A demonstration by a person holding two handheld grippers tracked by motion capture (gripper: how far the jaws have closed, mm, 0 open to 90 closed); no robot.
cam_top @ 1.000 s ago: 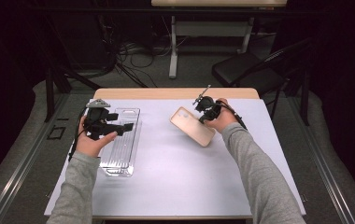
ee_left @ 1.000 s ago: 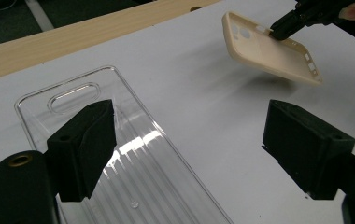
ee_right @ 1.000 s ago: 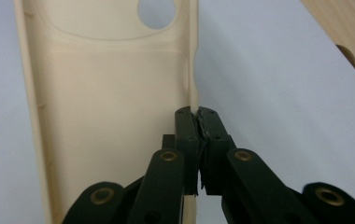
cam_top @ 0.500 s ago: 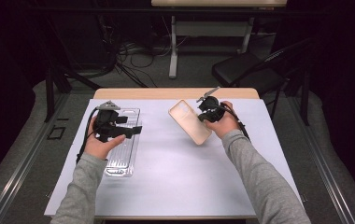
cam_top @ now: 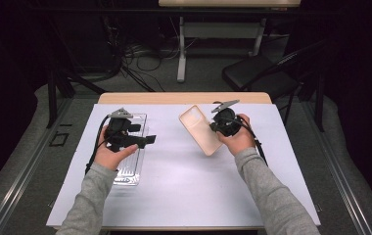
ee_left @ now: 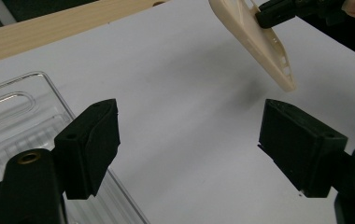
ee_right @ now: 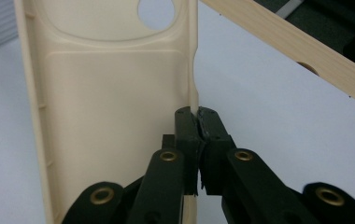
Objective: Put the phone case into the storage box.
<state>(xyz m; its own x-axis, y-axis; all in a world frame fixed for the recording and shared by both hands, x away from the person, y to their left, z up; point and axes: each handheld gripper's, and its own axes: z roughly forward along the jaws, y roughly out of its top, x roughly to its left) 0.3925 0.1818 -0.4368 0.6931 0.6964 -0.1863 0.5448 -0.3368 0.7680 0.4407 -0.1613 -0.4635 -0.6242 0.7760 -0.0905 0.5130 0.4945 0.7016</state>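
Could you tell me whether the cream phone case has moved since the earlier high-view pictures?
Yes. The phone case, pinched by the right gripper, has shifted up the picture toward the table's wooden far edge, which it now nearly reaches.

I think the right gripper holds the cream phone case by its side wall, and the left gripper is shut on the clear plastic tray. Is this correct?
Not quite. The left gripper is open, with nothing between its fingers, as the left gripper view shows; the clear plastic tray lies beside it. The right gripper does hold the cream phone case by its side wall.
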